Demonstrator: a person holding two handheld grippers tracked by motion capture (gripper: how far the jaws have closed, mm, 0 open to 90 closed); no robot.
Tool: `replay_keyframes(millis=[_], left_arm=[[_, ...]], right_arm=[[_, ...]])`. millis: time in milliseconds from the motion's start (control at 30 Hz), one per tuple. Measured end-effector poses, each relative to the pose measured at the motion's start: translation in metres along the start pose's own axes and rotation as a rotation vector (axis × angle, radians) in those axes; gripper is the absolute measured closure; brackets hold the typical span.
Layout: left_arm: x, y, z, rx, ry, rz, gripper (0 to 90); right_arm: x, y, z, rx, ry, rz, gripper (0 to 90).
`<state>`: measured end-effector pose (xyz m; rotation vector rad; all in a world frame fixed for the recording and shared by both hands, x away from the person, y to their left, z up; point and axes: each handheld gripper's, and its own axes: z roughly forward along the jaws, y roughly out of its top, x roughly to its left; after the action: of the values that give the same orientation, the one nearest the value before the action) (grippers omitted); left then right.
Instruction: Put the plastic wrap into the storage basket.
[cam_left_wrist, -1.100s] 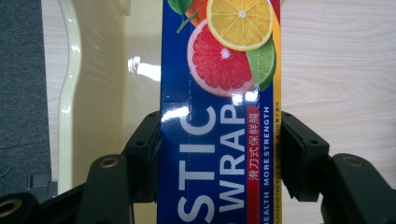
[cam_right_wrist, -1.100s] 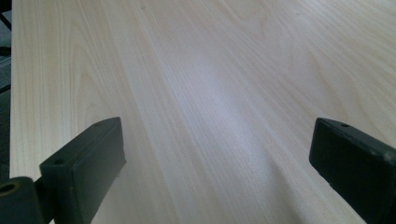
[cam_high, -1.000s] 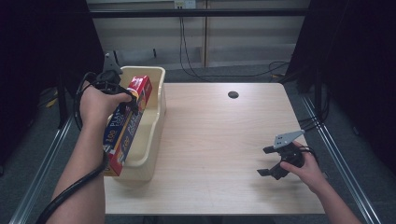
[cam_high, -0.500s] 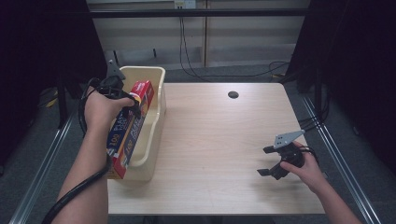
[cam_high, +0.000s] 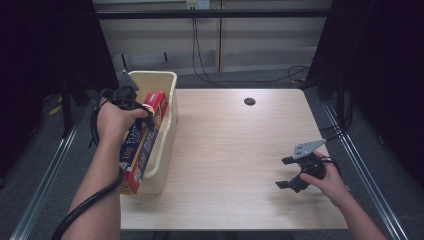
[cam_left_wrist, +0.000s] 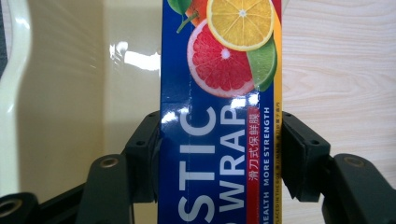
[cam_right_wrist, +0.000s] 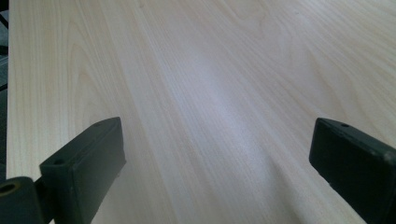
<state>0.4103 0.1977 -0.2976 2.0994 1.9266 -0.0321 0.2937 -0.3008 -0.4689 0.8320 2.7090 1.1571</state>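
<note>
At the frame's left, the left gripper (cam_high: 131, 97) pinches the plastic wrap box (cam_high: 141, 141) over the bin (cam_high: 169, 107); lowering likely follows, while the right gripper (cam_high: 289, 172) rests spread.

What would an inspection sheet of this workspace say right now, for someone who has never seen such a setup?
Surface: light wood table, with a dark round hole near its far edge.
Job's things: a plastic wrap box over a cream bin at the table's left edge.
Clutter: nothing seen.
Grippers: left gripper clamps the box from both sides; right gripper is open and holds nothing, low over the table at the right.
Cables: one trails from each gripper; more hang behind the table.
Surroundings: dark curtains at both sides, grey floor, pale wall panels behind.
</note>
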Motion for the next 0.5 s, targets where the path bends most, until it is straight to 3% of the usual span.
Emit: replay_keyframes(millis=[500], left_arm=[[-0.001,0.001,0.013,0.028,-0.001,-0.016,40.4]], right_arm=[[0.0,0.0,0.001,0.002,0.003,0.002,3.3]])
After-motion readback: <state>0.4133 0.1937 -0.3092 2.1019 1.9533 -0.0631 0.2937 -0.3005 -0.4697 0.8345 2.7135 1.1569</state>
